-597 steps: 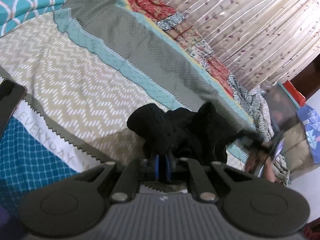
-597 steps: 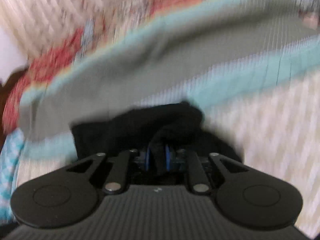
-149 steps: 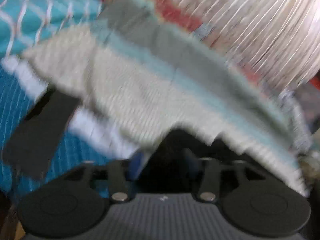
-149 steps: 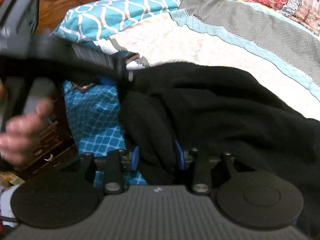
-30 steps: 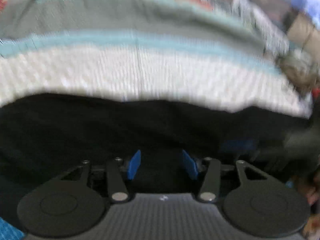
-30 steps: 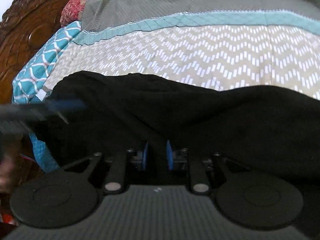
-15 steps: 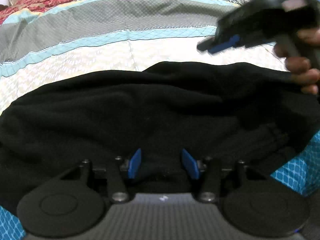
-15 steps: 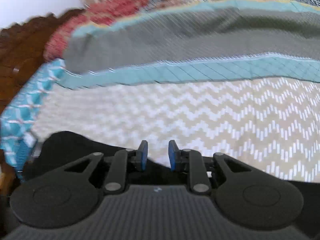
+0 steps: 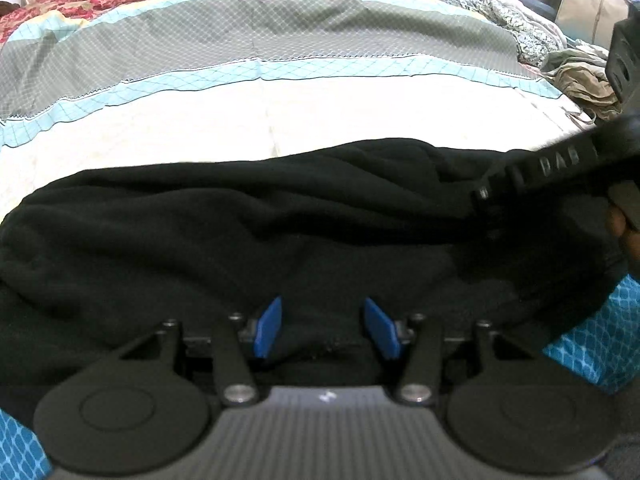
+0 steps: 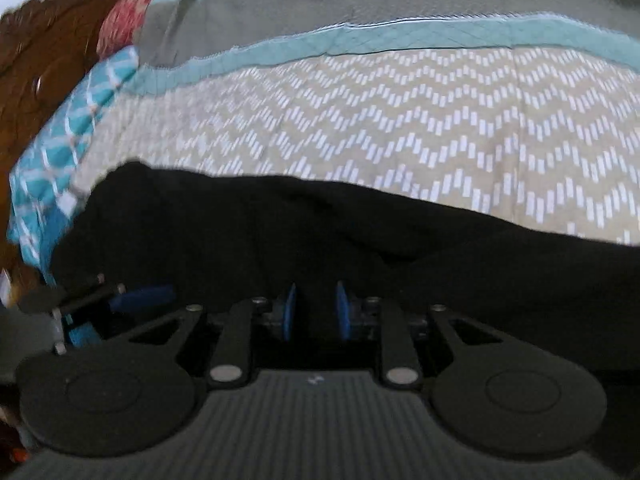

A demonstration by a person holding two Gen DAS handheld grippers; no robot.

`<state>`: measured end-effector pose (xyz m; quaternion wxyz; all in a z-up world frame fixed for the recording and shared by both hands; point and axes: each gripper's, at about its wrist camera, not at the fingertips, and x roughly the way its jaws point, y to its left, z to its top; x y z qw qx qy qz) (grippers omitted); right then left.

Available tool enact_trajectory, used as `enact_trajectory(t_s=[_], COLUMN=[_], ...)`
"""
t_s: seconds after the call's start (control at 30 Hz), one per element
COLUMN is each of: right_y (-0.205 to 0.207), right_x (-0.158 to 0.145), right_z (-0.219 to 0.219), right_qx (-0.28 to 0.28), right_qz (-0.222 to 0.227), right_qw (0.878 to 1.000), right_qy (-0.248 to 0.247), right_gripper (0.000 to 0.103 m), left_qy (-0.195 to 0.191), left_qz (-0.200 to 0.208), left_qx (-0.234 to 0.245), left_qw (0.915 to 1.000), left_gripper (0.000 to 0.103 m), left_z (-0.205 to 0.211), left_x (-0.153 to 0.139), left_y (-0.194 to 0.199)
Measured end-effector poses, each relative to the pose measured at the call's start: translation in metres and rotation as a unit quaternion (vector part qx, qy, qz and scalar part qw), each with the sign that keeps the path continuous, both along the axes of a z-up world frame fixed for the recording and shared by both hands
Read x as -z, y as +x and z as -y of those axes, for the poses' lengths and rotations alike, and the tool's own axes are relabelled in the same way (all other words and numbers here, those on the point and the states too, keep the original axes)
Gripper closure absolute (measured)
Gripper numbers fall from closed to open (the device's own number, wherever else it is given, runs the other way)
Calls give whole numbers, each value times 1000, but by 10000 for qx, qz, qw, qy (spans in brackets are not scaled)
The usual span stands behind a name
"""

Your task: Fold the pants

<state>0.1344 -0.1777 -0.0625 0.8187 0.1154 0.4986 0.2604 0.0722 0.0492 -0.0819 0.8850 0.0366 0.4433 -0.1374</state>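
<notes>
1. Black pants (image 9: pixel 280 232) lie stretched sideways across the near edge of a bed (image 9: pixel 320 112), on a patterned bedspread with grey, teal and cream zigzag bands. They look bunched and rumpled, not yet a neat fold.

2. The left hand-held gripper (image 9: pixel 327 328) hovers low over the near part of the pants. Its blue pads stand apart with dark cloth showing between them, not pinched. It seems placed there to take a fresh hold.

3. The right hand-held gripper (image 10: pixel 314 312) points down at the same garment further along. Its pads sit close together with a narrow gap; black fabric lies in front, but I cannot tell whether any is clamped, as the view is blurred.

4. A person's fingers (image 9: pixel 624 236) show at the right edge of the left view, holding the right tool's handle.

5. A carved wooden headboard (image 10: pixel 44 60) and a teal pillow (image 10: pixel 60 140) sit at the far left.
</notes>
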Motion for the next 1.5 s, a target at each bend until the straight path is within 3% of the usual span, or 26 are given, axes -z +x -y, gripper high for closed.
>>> enact_trajectory(t_s=[0.17, 0.3, 0.4, 0.47, 0.53, 0.63, 0.83, 0.87, 0.93, 1.07, 1.17, 1.23, 1.43, 1.5], right_y=[13, 25, 33, 36, 40, 43, 67, 73, 86, 111, 110, 109, 49, 16], right_x=[-3, 5, 9, 9, 7, -1, -32, -32, -26, 12, 15, 3, -43, -45], right_z=[-2, -4, -14, -19, -24, -26, -30, -37, -49, -63, -65, -55, -9, 1], right_qx=[162, 282, 291, 126, -72, -243, -23, 5, 59, 46, 105, 366, 727, 644], right_qz=[182, -27, 65, 152, 225, 346, 1149, 1287, 1479, 910, 1041, 930, 1290, 1201], right_qw=[9997, 9988, 9990, 9997, 9997, 9988, 9927, 9905, 9856, 9877, 9839, 9868, 9881, 9904], right_qy=[15, 388, 328, 136, -102, -233, -354, -491, -819, -1273, -1448, -1273, -422, -218], right_gripper=[71, 64, 63, 68, 85, 89, 90, 100, 98, 98, 88, 71, 71, 71], left_qy=[10, -13, -36, -51, -76, -127, -119, -89, -41, -34, -4, -11, -802, -845], left_qz=[16, 18, 16, 13, 12, 7, 25, 19, 33, -3, -7, -24, -301, -316], left_qx=[-1, 10, 22, 28, 38, 46, 144, 155, 189, 189, 215, 228, -114, -190], left_qw=[10000, 10000, 10000, 10000, 10000, 9999, 9998, 9998, 9998, 9998, 9998, 9997, 9963, 9957], left_gripper=[55, 54, 54, 54, 53, 50, 44, 42, 42, 42, 41, 41, 40, 40], left_z=[-1, -3, -5, -6, -7, -8, -5, -4, -3, -2, 1, 2, -28, -34], left_x=[2, 2, 2, 2, 2, 3, 4, 4, 5, 4, 4, 3, -13, -17], left_y=[-1, -1, -2, -1, -1, -1, -2, -1, -2, -1, 0, 0, 5, 5])
